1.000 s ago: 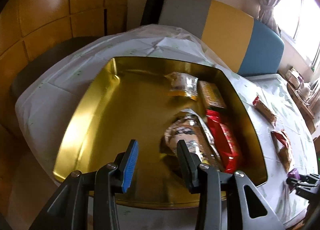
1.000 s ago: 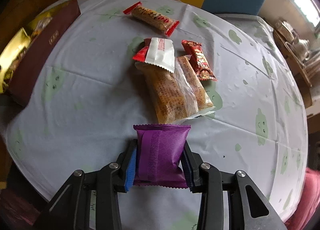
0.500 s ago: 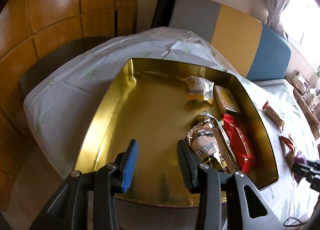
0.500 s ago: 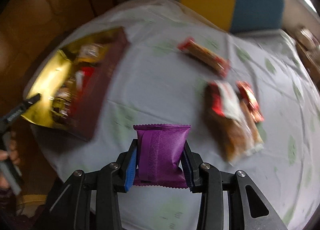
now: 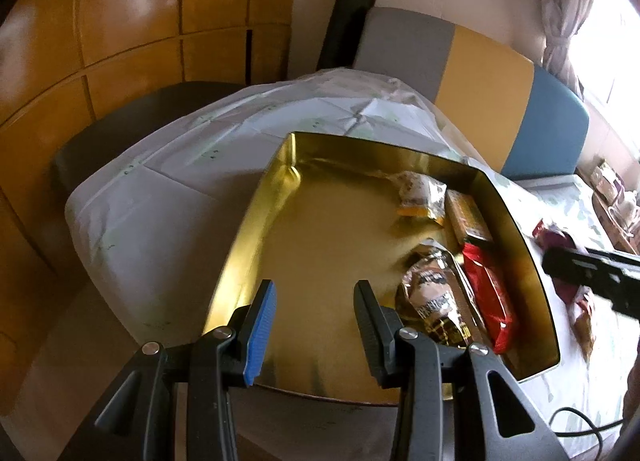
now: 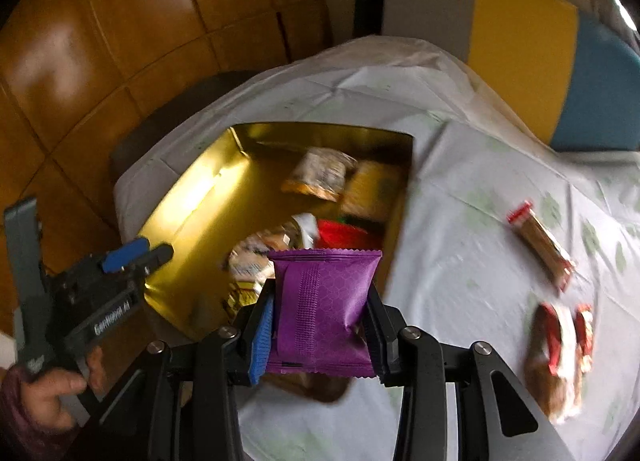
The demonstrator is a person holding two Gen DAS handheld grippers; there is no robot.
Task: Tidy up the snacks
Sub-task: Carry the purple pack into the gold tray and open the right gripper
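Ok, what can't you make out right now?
- Right wrist view: motion blur smears the loose snacks on the tablecloth; labels unreadable.
- Right wrist view: the purple packet in the right claw hides the gold box's near corner.
- Left wrist view: right claw cut off by the frame edge.

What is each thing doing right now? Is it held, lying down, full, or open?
Purple snack pack: upright, pinched in the right gripper.
Left gripper: open, nothing between its fingers.
Gold tin: lidless, a few snacks along one side, the rest bare.
Red snack pack: lying flat in the tin.
Long snack bar: lying on the tablecloth, outside the tin.
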